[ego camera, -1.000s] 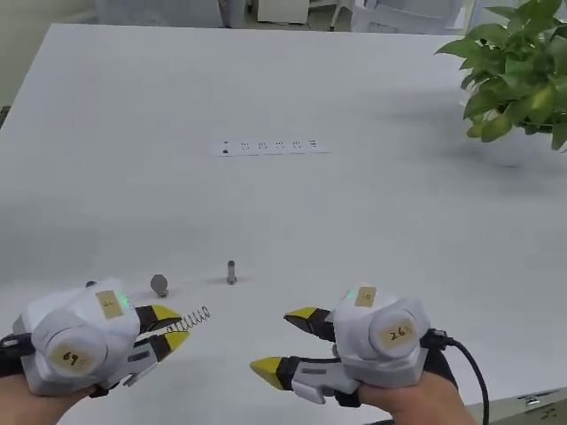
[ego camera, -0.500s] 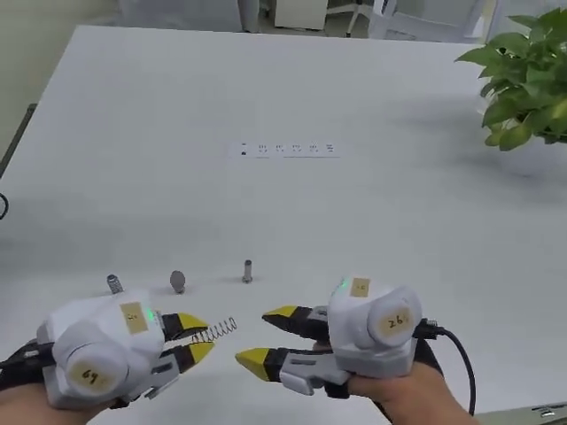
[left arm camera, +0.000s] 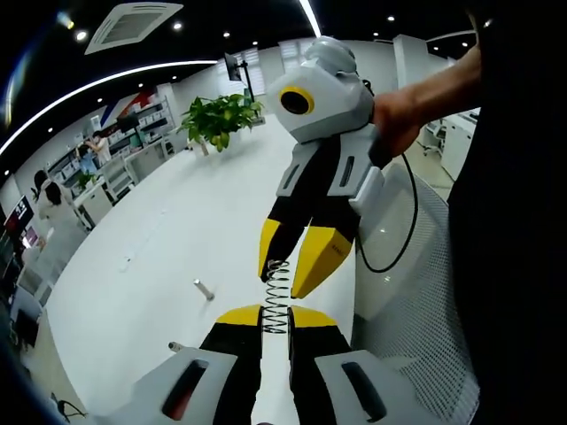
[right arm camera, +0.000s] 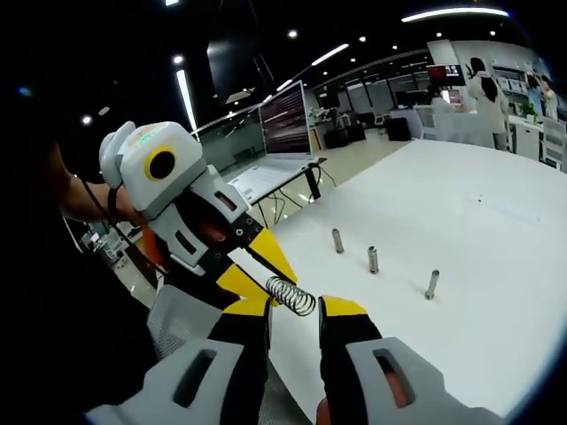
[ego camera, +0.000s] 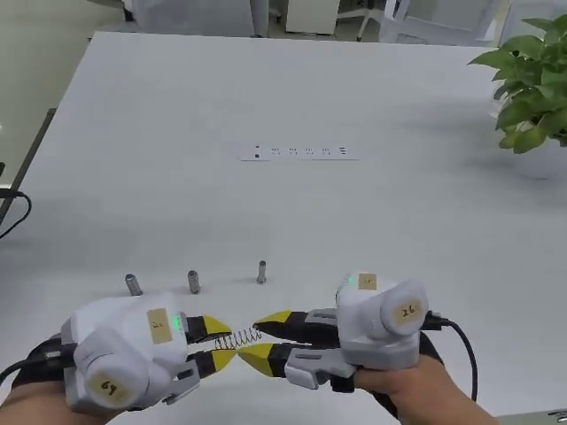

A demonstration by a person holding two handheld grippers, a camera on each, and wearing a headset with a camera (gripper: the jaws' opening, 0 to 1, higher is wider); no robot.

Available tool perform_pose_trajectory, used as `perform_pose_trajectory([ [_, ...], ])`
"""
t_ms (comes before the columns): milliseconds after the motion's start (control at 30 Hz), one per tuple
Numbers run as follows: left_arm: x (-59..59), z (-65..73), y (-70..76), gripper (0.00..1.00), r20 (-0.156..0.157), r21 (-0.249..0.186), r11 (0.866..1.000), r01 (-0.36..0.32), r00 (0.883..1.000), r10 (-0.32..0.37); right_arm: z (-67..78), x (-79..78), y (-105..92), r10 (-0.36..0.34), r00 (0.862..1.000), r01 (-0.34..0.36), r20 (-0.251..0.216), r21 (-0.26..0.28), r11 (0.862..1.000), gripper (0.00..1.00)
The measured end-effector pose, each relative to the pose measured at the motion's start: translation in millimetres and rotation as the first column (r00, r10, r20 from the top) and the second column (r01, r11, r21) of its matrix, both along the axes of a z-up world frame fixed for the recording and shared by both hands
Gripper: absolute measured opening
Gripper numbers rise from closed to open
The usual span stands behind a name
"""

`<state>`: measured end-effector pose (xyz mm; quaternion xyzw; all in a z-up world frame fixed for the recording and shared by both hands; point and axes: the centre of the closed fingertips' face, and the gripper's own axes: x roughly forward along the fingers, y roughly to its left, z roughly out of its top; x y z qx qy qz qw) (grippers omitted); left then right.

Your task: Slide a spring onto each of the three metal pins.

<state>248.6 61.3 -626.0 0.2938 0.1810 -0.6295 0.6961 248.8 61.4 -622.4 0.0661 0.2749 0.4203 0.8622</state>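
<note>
White tabletop (ego camera: 372, 212) underneath: the left gripper (ego camera: 221, 343) pinches one end of the spring (ego camera: 241, 337) between narrow jaws. The coil reaches across to the right gripper (ego camera: 260, 338), whose jaws stand apart around its free end (contact unclear). Beyond both grippers, three metal pins (ego camera: 193, 282) stand in a row.

This is an open-plan office. Ahead of the jaws of the left gripper (left arm camera: 276, 314) runs a long white table (left arm camera: 159, 257), with a potted plant (left arm camera: 221, 119) far beyond them, people (left arm camera: 89, 143) at further desks (left arm camera: 115, 181), and strip lights (left arm camera: 310, 16) and an air vent (left arm camera: 133, 22) overhead. Beyond the jaws of the right gripper (right arm camera: 297, 306) stands a large screen (right arm camera: 285, 119).
</note>
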Motion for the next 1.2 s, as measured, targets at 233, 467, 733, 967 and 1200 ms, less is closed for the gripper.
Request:
perform_pose_trajectory([
  [233, 1.1, -1.7, 2.1, 0.03, 0.012, 0.019, 0.999, 0.026, 1.0, -0.026, 6.0, 0.9, 3.9, 0.007, 1.0, -0.007, 0.027, 0.004, 1.0, 0.11],
  [467, 5.6, -1.5, -6.8, 0.03, -0.002, -0.006, 1.0, 0.015, 1.0, -0.015, 17.0, 5.4, 3.3, 0.016, 0.998, -0.012, 0.068, -0.053, 0.999, 0.09],
  [733, 8.6, 0.1, -18.9, 0.02, -0.018, -0.039, 0.999, 0.005, 1.0, -0.006, 22.8, 11.3, 3.8, 0.058, 0.992, -0.039, 0.113, -0.163, 0.986, 0.09],
  [967, 8.4, 0.9, -24.2, 0.02, -0.029, -0.062, 0.998, 0.005, 1.0, -0.007, 18.4, 7.9, -4.8, 0.151, 0.983, -0.116, 0.102, -0.287, 0.951, 0.1],
  [1200, 2.0, -0.9, -27.4, 0.02, -0.029, -0.063, 0.997, 0.034, 0.999, -0.036, 11.1, -1.2, -16.5, 0.322, 0.944, -0.252, 0.074, -0.467, 0.847, 0.18],
])
